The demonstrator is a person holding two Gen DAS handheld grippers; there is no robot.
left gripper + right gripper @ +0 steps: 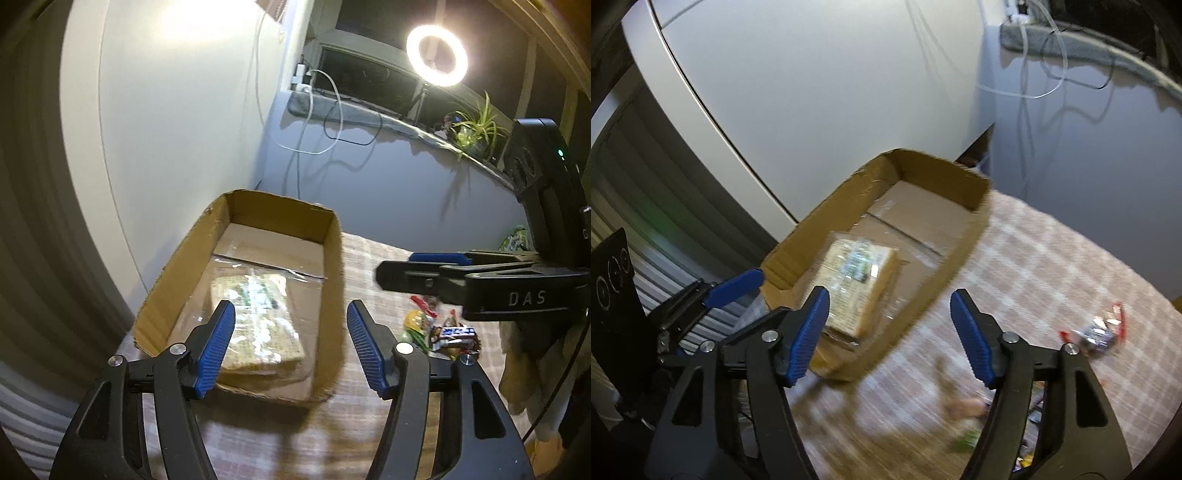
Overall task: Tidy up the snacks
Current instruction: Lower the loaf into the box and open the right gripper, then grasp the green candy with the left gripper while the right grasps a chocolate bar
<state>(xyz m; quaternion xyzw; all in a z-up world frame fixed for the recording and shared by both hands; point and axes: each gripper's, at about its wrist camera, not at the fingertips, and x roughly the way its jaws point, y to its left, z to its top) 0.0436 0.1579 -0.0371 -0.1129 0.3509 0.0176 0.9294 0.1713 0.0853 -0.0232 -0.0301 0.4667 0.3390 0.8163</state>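
A home room — a checked tablecloth (pixel 369 254), a potted plant (pixel 476 125) on the window ledge (pixel 369 114), charger cables (pixel 317 110) dangling down the wall, a ring light (pixel 437 55) — domestic clutter, not a lab.

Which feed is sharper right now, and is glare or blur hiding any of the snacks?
Left wrist view: mostly sharp; the ring light flares, and glare on the wrapped packet in the cardboard box washes out its print. Right wrist view: motion-blurred, worst along the bottom, so the loose snacks on the checked cloth are smeared.
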